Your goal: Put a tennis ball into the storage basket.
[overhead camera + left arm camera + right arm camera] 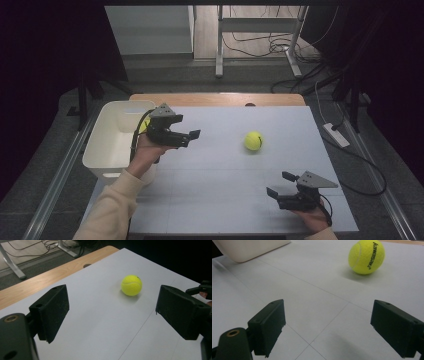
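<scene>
A yellow tennis ball (253,141) rests on the white table top (225,170), right of centre. My left gripper (192,137) hovers by the bin's right wall, open and holding nothing, its jaws facing the ball (131,285) from some way off. In its own view the left gripper (112,312) has bare table between the jaws. My right gripper (280,184) stays low near the front right corner, open and holding nothing. Its view looks over the right gripper (328,325) toward the ball (366,256), which carries black lettering.
A white plastic bin (112,142) stands at the table's left edge; something yellow (143,125) shows inside it behind the left gripper. The bin's corner (249,248) is in the right gripper view. A wooden strip (215,99) runs along the far edge, with cables on the floor beyond.
</scene>
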A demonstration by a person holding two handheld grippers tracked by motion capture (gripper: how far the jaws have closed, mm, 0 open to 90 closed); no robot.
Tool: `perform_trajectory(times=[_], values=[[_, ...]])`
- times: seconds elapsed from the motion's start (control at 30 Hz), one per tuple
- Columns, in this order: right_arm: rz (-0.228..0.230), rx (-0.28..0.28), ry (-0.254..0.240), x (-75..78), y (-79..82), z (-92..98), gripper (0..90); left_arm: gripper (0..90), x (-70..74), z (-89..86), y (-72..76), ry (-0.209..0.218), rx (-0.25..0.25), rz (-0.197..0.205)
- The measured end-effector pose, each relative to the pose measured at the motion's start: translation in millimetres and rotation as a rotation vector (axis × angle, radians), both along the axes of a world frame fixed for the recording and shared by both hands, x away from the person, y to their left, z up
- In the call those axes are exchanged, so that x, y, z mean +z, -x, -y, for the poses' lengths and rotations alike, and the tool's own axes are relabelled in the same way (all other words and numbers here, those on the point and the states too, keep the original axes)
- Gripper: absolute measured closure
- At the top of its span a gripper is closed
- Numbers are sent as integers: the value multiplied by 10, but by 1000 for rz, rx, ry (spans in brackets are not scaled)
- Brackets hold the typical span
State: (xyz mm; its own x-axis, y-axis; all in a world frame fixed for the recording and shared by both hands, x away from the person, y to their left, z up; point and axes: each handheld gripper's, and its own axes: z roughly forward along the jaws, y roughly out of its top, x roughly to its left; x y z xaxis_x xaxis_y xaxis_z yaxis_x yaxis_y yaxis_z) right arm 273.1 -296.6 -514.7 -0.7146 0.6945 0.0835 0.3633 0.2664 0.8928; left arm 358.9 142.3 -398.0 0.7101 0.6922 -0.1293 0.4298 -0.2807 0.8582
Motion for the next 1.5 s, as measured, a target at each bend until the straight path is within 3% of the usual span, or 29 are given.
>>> perform_trajectory(times=[1.5], values=[[-1, 5, 7, -4, 5, 7, 128, 123, -237, 635, -120, -73, -97, -51]])
